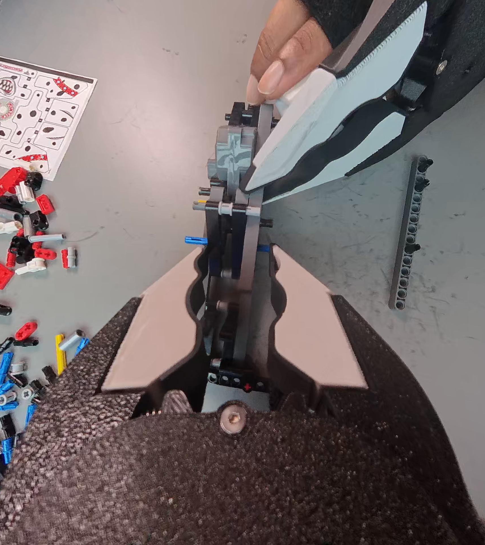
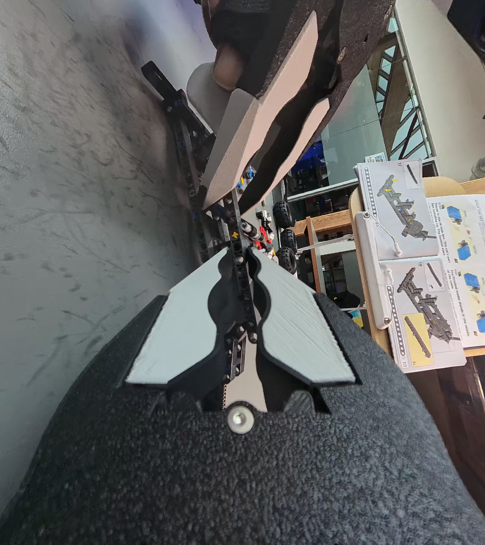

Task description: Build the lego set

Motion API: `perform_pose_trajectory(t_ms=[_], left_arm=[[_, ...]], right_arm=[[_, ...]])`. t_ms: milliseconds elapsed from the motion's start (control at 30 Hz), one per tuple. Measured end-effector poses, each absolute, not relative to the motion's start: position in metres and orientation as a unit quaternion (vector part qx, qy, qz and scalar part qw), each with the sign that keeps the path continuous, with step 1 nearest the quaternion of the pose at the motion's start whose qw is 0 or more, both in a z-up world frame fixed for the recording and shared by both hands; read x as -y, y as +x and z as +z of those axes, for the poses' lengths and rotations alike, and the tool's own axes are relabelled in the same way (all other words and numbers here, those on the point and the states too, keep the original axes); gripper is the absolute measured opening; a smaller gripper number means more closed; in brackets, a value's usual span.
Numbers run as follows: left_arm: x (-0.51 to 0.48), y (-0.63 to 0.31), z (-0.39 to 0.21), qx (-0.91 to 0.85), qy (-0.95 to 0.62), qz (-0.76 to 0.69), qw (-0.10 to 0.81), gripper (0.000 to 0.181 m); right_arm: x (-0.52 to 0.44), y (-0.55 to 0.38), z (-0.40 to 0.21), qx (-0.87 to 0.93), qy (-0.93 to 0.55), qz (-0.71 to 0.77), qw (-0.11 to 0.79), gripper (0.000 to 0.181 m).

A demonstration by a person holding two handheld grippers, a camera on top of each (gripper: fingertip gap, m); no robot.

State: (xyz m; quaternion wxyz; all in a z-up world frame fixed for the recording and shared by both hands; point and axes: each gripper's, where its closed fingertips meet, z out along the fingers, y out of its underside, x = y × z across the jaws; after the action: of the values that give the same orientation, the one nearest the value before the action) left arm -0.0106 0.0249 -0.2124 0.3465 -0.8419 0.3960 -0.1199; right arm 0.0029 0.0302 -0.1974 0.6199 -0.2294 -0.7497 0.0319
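- Dark grey and black Technic beams make up the half-built chassis frame (image 1: 235, 236), which stands on edge at the centre of the left wrist view, running from 6 o'clock up to 12 o'clock above the grey table (image 1: 147, 118).
- The left gripper (image 1: 237, 256) pinches the frame's lower stretch, its pads pressed against both side beams.
- The right gripper (image 2: 242, 255) pinches a long black beam of the same frame; in the left wrist view it enters from 1 o'clock and meets the frame beside the grey gear housing (image 1: 232, 153).
- A bare fingertip (image 1: 267, 79) presses on the frame's top end at 12 o'clock, so the step looks like seating a side beam onto its pins.
- To do it well, I judge that the two grips should squeeze straight along the pin axes, supported opposite each pin, so nothing bows or pops loose.
- A loose long grey beam (image 1: 409, 236) lies at 3 o'clock, well apart and likely next.
- Room: the loose-parts pile (image 1: 14, 236) crowds 9 o'clock, with the sticker sheet (image 1: 26, 109) at 10 o'clock; the table toward 3 o'clock is freer.
- In the right wrist view the instruction booklet (image 2: 412, 265) stands at 3 o'clock and black tyres (image 2: 284, 233) sit just beyond the frame; swings that way risk knocking them.
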Motion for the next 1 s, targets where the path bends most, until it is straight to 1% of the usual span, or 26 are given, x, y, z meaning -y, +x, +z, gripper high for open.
perform_pose_trajectory(t_ms=[67,200,300,333,367,400,467,500,767,1000], left_arm=[[-0.025,-0.012,-0.208,-0.397,-0.84,-0.126,0.347,0.045],[-0.031,-0.016,-0.199,-0.409,-0.834,-0.14,0.343,0.07],[-0.038,-0.01,-0.205,-0.428,-0.827,-0.151,0.332,0.081],[-0.04,-0.008,-0.21,-0.435,-0.826,-0.152,0.323,0.082],[-0.041,-0.004,-0.214,-0.443,-0.825,-0.154,0.316,0.08],[-0.042,-0.001,-0.217,-0.448,-0.823,-0.156,0.313,0.075],[-0.043,0.005,-0.219,-0.451,-0.819,-0.165,0.314,0.057],[-0.043,0.008,-0.219,-0.449,-0.817,-0.169,0.319,0.054],[-0.046,0.008,-0.218,-0.422,-0.83,-0.154,0.332,0.05],[-0.045,0.009,-0.219,-0.405,-0.837,-0.149,0.336,0.05]], right_arm=[[-0.032,0.002,-0.198,0.749,-0.225,0.024,0.622,0.01],[-0.034,0.004,-0.197,0.755,-0.207,0.001,0.622,0.011],[-0.034,0.006,-0.197,0.759,-0.214,-0.01,0.615,0.015],[-0.033,0.006,-0.196,0.76,-0.213,-0.016,0.614,0.016],[-0.031,0.006,-0.196,0.761,-0.208,-0.019,0.614,0.017],[-0.029,0.007,-0.196,0.763,-0.204,-0.022,0.613,0.016],[-0.031,0.007,-0.2,0.767,-0.208,-0.037,0.607,0.014],[-0.033,0.006,-0.199,0.759,-0.21,-0.042,0.614,0.01],[-0.038,0.007,-0.197,0.734,-0.278,0.01,0.619,0.009],[-0.039,0.007,-0.197,0.711,-0.352,0.075,0.604,0.01]])
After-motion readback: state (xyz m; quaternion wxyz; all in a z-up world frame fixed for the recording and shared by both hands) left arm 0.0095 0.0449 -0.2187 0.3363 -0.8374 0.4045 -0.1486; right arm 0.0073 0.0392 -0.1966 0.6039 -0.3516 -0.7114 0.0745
